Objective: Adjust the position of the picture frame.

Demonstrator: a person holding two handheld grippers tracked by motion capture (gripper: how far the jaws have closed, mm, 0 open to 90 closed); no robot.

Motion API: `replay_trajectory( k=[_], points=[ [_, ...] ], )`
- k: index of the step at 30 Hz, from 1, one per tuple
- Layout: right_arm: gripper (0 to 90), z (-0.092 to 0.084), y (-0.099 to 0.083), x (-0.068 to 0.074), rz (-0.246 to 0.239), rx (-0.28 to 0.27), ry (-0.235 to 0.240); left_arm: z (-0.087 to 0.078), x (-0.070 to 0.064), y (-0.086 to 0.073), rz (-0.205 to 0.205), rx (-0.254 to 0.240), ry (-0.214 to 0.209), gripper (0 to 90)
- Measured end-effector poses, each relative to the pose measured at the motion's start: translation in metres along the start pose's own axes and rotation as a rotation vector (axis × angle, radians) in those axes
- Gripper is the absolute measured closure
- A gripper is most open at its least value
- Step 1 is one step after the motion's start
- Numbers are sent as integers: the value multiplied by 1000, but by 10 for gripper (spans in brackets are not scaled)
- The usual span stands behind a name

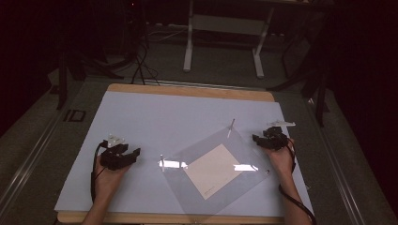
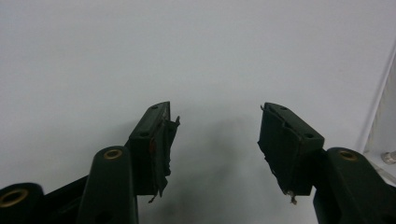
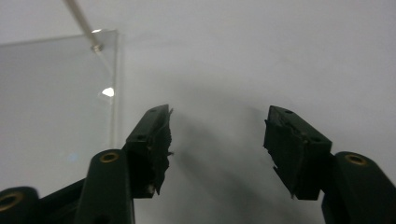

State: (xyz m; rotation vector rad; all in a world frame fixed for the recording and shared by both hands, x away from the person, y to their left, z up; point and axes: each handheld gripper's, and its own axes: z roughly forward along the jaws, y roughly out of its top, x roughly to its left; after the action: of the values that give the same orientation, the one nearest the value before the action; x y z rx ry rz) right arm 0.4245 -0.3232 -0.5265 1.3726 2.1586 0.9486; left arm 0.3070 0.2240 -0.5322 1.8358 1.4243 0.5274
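A clear plastic sheet (image 1: 213,164) lies turned at an angle on the white table top (image 1: 155,117), with a cream paper card (image 1: 217,169) in its middle. A thin pale stick (image 1: 231,126) stands at its far corner. My left gripper (image 1: 133,154) rests on the table left of the sheet, open with nothing between its jaws (image 2: 215,116). My right gripper (image 1: 257,139) is open and bare beside the sheet's right corner (image 3: 217,116). The sheet's corner (image 3: 56,93), with a small metal stud (image 3: 97,47), lies just left of the right gripper's left jaw.
The table has a wooden rim (image 1: 192,90). Behind it on the dark floor stand a white desk frame (image 1: 225,33), black stand legs and cables (image 1: 138,61). In the left gripper view the sheet's edge (image 2: 380,93) is at far right.
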Motion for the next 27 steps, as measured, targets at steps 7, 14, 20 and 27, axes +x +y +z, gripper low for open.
replay_trajectory(
  k=[7, 14, 20, 27],
  points=[
    [472, 1, 3, 8, -54, -16, 58, -3, -5, -1, 22, 1, -28, 413],
    [494, -2, 14, 18, -99, -54, 104, -5, -16, -2, 49, -2, -77, 425],
    [536, 8, 26, 25, -133, -46, 141, -5, -26, -3, 76, -4, -106, 412],
    [630, 22, 41, 35, -139, -76, 245, -6, -40, -3, 131, -2, -154, 407]
  ],
)
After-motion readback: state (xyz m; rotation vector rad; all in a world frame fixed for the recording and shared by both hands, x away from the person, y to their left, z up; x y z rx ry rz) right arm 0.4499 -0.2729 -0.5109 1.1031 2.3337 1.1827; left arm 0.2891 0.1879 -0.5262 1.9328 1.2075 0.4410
